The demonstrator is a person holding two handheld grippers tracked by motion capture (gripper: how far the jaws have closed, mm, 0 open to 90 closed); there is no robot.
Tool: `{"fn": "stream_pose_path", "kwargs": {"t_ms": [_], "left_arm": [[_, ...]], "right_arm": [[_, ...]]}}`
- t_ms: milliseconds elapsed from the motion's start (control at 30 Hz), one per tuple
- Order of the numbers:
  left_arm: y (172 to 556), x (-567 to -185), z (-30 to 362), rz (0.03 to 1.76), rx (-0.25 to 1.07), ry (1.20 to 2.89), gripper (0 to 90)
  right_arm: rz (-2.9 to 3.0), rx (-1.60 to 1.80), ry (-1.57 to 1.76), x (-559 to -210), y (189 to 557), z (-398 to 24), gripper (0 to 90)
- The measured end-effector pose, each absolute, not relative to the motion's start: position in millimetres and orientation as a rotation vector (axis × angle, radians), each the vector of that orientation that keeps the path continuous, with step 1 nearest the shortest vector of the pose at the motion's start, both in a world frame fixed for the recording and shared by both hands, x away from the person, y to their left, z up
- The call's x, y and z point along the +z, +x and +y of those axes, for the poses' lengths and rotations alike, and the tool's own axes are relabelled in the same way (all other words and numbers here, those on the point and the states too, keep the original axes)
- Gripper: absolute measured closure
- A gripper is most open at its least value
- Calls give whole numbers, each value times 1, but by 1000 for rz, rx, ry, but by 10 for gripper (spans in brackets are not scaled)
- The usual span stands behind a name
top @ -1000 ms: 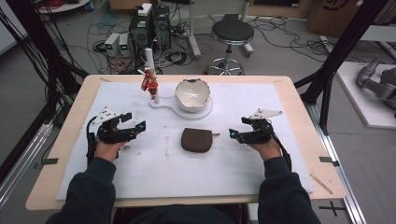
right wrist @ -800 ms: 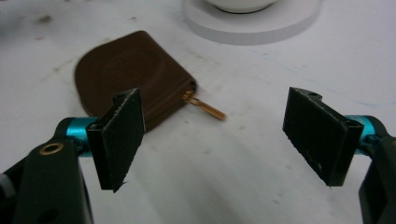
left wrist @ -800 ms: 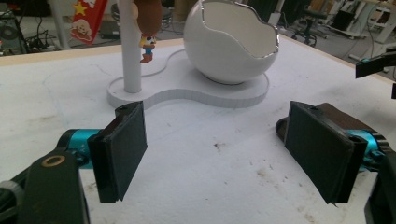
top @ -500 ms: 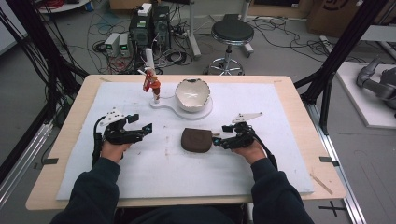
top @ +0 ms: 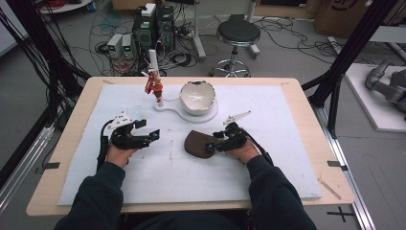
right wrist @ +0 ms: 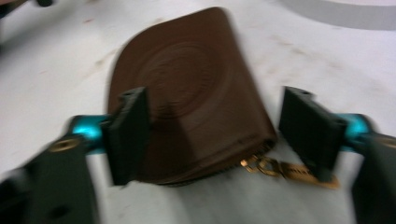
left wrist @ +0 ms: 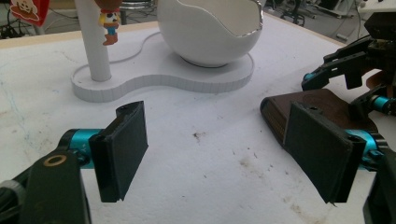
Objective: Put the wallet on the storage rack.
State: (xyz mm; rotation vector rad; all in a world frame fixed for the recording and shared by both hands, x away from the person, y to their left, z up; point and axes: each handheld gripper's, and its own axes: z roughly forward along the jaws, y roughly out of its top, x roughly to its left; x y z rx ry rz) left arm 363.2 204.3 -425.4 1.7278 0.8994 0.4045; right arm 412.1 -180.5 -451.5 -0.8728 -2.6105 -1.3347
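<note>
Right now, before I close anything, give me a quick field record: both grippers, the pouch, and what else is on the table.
right gripper: open, jaws either side of the pouch's zipper end, not clamped
left gripper: open, over bare mat, holding nothing
brown pouch: lying flat on the mat, gold zipper pull by the right gripper's jaw
white stand: behind the pouch, with a broken-egg-shaped bowl and a post
figurine: hanging on the post
mat: white, stained, covers the wooden table

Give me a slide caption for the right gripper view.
Right gripper, jaws open, poised over a brown zip pouch lying on the white table cover.
</note>
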Motion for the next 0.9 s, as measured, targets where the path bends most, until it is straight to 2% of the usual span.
{"fn": "stream_pose_path", "kwargs": {"t_ms": [533,900], "left_arm": [[367,-432,180,851,277,1805,222],[365,-439,141,751,144,1906,281]], "right_arm": [[-2835,-1331,-678,-438,390,-169,371],[-2950,-1355,-538,-431,378,-165,414]]}}
